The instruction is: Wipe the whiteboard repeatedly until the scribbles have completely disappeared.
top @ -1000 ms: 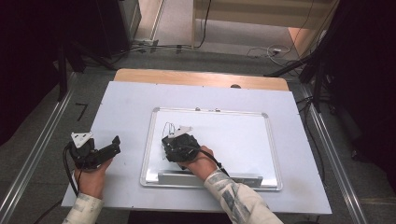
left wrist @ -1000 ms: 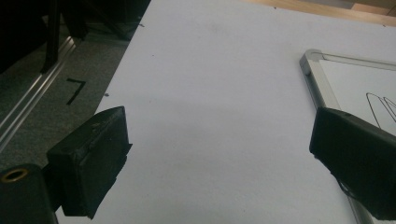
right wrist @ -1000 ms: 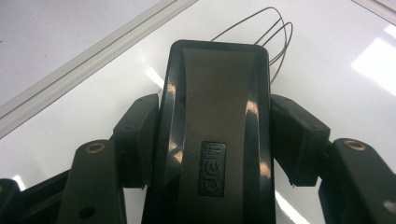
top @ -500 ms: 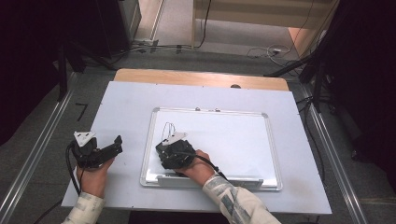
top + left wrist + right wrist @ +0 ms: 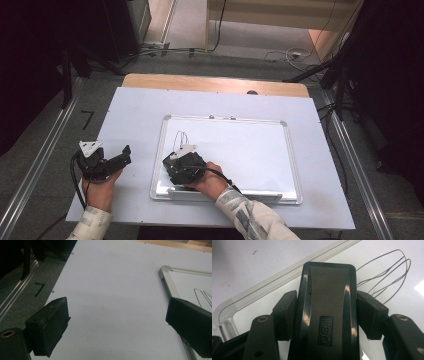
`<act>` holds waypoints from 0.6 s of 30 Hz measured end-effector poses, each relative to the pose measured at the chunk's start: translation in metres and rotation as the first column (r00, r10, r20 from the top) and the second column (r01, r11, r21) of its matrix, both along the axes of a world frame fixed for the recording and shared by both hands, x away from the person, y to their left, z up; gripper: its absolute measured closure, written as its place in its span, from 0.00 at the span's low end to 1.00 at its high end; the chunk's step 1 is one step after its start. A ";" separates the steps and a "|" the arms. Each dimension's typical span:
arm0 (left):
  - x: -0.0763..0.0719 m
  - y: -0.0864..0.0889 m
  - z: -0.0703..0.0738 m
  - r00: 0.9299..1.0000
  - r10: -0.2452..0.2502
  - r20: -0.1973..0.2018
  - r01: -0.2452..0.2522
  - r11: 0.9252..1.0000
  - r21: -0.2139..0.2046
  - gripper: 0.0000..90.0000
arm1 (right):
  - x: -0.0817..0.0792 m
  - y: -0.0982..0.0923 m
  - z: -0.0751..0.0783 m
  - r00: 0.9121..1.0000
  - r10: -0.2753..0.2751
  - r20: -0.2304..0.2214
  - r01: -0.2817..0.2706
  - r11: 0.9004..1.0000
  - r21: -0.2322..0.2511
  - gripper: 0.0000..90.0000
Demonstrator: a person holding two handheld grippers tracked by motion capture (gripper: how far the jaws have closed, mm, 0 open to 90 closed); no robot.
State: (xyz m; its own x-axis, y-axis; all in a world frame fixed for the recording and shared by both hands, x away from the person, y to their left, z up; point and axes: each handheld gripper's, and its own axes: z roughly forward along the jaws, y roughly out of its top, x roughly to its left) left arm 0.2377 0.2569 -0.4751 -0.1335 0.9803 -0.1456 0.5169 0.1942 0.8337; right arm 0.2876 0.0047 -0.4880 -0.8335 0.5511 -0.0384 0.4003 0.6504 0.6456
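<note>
Nearby, whiteboard with scribbles, eraser gripped

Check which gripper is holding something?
The right gripper, over the whiteboard: its jaws are clamped on a black eraser. The left gripper stands open on nothing, off the board's left edge.

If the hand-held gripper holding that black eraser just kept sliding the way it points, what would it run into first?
Probably the thin black scribble on the whiteboard. The right hand-held gripper is clamped on the eraser, and the loops lie just ahead, slightly to one side, so it might only clip them.
</note>
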 end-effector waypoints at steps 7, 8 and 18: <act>-0.002 0.002 0.000 1.000 0.007 0.002 -0.007 1.000 -0.005 0.06 | 0.007 -0.004 0.000 0.999 -0.051 0.008 0.051 0.999 -0.002 0.40; -0.002 0.003 0.000 1.000 0.006 0.002 -0.006 1.000 -0.005 0.06 | 0.008 -0.005 0.001 0.998 -0.066 0.003 0.066 0.998 -0.002 0.41; 0.000 0.000 0.000 1.000 0.003 -0.003 -0.003 1.000 0.002 0.06 | 0.000 -0.004 0.001 1.000 -0.001 -0.002 0.001 1.000 -0.010 0.41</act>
